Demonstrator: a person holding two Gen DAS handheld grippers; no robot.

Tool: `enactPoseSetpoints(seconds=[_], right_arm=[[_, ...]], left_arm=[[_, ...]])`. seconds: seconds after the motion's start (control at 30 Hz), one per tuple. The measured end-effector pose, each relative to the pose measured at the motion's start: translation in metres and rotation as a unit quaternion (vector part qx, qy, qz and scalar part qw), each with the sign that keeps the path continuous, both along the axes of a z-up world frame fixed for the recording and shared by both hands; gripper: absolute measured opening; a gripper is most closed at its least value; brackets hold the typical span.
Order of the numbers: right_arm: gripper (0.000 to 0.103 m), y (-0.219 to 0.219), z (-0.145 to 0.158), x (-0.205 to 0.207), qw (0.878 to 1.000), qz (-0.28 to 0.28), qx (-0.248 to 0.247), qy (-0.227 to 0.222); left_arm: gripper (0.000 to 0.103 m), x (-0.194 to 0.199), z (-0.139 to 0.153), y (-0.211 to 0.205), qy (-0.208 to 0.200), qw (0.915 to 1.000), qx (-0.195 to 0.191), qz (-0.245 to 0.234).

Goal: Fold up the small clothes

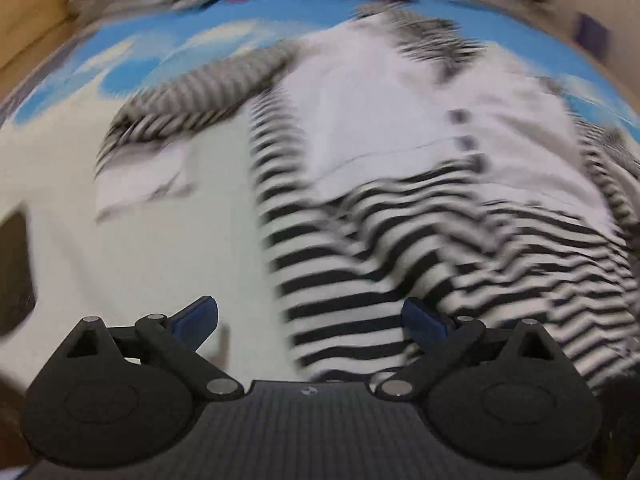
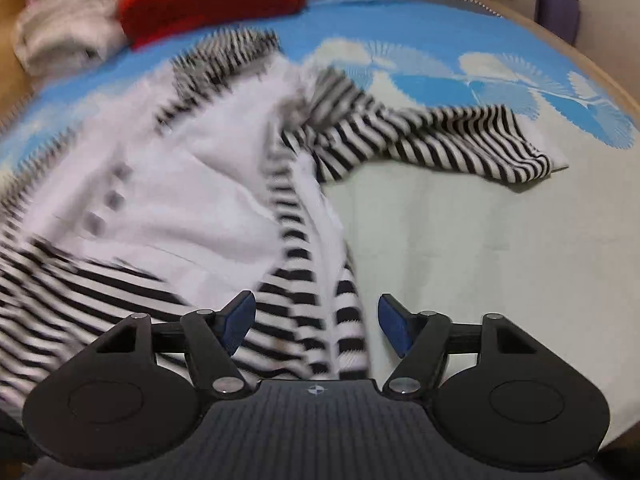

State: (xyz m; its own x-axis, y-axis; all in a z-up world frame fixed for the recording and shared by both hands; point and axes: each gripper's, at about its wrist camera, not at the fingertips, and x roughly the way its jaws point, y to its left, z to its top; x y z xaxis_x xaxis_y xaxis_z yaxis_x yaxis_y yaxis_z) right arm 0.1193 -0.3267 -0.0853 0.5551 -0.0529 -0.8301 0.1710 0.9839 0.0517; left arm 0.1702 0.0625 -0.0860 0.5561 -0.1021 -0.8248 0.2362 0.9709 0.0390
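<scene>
A small black-and-white striped garment with a white front panel [image 1: 400,184] lies spread on a blue and white bed cover [image 1: 120,240]. It also shows in the right wrist view [image 2: 192,200], one striped sleeve [image 2: 460,144] stretched to the right. My left gripper [image 1: 310,320] is open, its jaws either side of the garment's striped lower left edge. My right gripper [image 2: 318,320] is open over the striped lower right edge. Both views are blurred by motion.
A red knit item [image 2: 212,0] and a pile of pale clothes [image 2: 68,28] lie at the far side of the bed. A wooden bed frame [image 1: 24,28] runs along the left. A dark patch [image 1: 14,272] marks the cover at far left.
</scene>
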Motion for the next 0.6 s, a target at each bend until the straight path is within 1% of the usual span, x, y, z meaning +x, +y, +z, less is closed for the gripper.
enactPoseSetpoints(seconds=[0.03,0.07,0.1,0.13,0.2,0.23,0.27,0.3,0.33,0.37,0.4,0.43,0.47,0.53,0.57,0.6], right_arm=[[0.008,-0.005,-0.007,0.006,0.999,-0.005,-0.031,0.01],[0.005,-0.017,-0.006,0.006,0.998,-0.039,-0.047,0.002],[0.005,-0.036,-0.003,0.008,0.996,-0.089,-0.025,-0.011],[0.006,-0.053,-0.001,0.009,0.993,-0.119,-0.003,-0.008],[0.012,-0.082,0.002,0.008,0.99,-0.126,0.06,0.003],[0.024,-0.096,0.003,0.008,0.987,-0.132,0.095,0.006],[0.039,-0.109,0.007,0.007,0.98,-0.154,0.122,-0.004],[0.045,-0.124,0.011,0.006,0.97,-0.189,0.152,-0.024],[0.055,-0.137,0.013,0.007,0.959,-0.224,0.169,-0.045],[0.059,-0.153,0.016,0.012,0.946,-0.261,0.18,-0.063],[0.062,-0.168,0.018,0.021,0.935,-0.289,0.192,-0.071],[0.062,-0.183,0.019,0.034,0.925,-0.306,0.211,-0.075],[0.062,-0.197,0.019,0.046,0.918,-0.314,0.232,-0.074],[0.061,-0.222,0.016,0.082,0.902,-0.322,0.28,-0.069],[0.062,-0.231,0.015,0.102,0.896,-0.332,0.288,-0.062],[0.063,-0.238,0.014,0.121,0.891,-0.352,0.282,-0.053]], left_arm=[[0.101,-0.001,0.003,-0.006,-0.015,0.9998,0.006,-0.015],[0.102,-0.003,0.004,-0.011,-0.025,0.9993,0.013,-0.025],[0.103,-0.002,0.003,-0.015,-0.029,0.9989,0.021,-0.03],[0.103,0.001,0.002,-0.017,-0.024,0.9989,0.026,-0.03],[0.103,0.011,0.003,-0.013,-0.014,0.9995,0.02,-0.017],[0.103,0.017,0.008,-0.006,-0.017,0.9998,0.012,-0.002],[0.103,0.024,0.014,0.0,-0.024,0.9996,0.005,0.015],[0.103,0.033,0.021,0.008,-0.034,0.9987,0.006,0.038],[0.103,0.042,0.025,0.012,-0.042,0.9974,0.014,0.056],[0.103,0.055,0.029,0.016,-0.05,0.9956,0.026,0.074],[0.103,0.068,0.034,0.02,-0.057,0.9932,0.038,0.095],[0.103,0.083,0.039,0.024,-0.06,0.9909,0.04,0.114],[0.103,0.098,0.042,0.027,-0.062,0.9895,0.032,0.127],[0.103,0.125,0.041,0.032,-0.062,0.9869,0.008,0.148],[0.103,0.134,0.039,0.033,-0.063,0.9857,0.0,0.156],[0.103,0.143,0.034,0.034,-0.066,0.9849,-0.005,0.16]])
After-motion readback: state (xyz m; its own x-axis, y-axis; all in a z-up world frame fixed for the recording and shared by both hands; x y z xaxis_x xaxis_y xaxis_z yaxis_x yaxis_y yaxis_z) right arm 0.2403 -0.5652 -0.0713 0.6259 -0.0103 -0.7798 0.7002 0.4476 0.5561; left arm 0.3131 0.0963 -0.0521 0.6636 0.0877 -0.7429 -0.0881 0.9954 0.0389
